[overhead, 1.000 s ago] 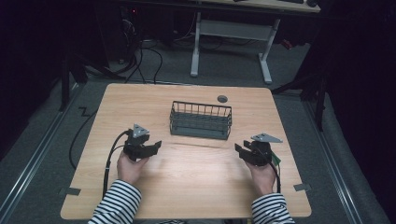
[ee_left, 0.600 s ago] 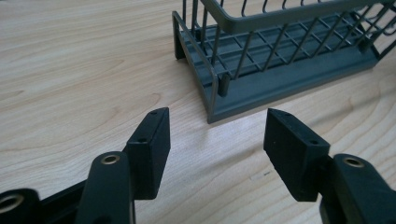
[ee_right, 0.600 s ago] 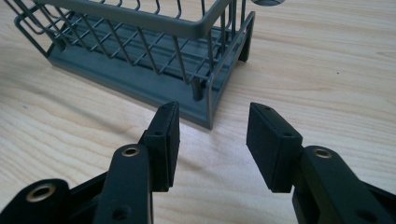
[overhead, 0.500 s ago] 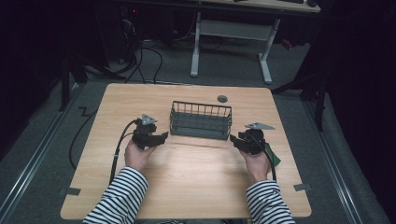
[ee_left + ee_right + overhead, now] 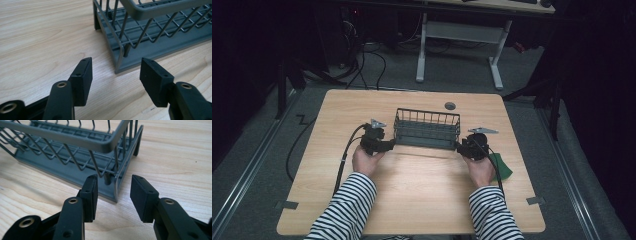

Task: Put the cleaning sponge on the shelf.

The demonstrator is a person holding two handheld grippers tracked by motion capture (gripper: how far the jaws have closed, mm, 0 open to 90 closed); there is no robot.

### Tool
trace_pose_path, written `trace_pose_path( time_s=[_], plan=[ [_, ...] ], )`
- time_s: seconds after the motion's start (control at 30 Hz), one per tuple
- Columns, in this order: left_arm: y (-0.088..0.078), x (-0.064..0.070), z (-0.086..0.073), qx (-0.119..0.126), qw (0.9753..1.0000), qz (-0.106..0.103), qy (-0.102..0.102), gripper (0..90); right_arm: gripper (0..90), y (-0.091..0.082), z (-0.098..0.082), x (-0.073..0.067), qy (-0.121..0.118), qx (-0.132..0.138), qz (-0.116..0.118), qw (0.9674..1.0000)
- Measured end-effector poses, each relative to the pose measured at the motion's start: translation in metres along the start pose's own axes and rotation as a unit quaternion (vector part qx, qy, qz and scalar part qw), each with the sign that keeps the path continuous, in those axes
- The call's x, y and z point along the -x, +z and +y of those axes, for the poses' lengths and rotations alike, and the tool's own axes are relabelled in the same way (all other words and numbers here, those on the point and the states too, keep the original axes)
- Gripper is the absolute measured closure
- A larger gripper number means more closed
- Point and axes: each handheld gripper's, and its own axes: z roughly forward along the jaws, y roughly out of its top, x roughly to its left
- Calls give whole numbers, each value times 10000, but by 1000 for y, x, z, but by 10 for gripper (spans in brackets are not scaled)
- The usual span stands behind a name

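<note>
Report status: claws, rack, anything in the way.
Left claw and right claw open, closing in on the rack ends. Rack untouched. Nothing in the way.

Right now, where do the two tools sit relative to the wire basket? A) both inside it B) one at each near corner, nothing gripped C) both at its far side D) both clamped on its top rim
B: the left tool and right tool each stand open at a near corner of the wire basket, pads clear of the corner post.

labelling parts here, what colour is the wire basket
Dark grey, frame and base alike; the wire basket shows best in the right gripper view.
</note>
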Motion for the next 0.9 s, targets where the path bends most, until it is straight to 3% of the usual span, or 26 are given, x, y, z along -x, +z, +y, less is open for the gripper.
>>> trace_pose_path(
  time_s=[0.23, 0.5, 0.6, 0.9],
  plan=[
    [12, -2, -1, 22, 9999, 113, 2, 512, 616, 8, -1, 3, -16, 39, -136, 9999],
    [14, -1, 0, 103, 9999, -62, -113, 608, 716, 17, -4, 1, -106, -39, -63, 9999],
    [17, -1, 0, 91, 9999, -78, -85, 643, 761, 19, -5, -1, -222, -62, -81, 9997],
    [26, 2, 1, -67, 9999, -157, -2, 777, 841, 20, -6, 1, -242, -170, -100, 9995]
  ],
)
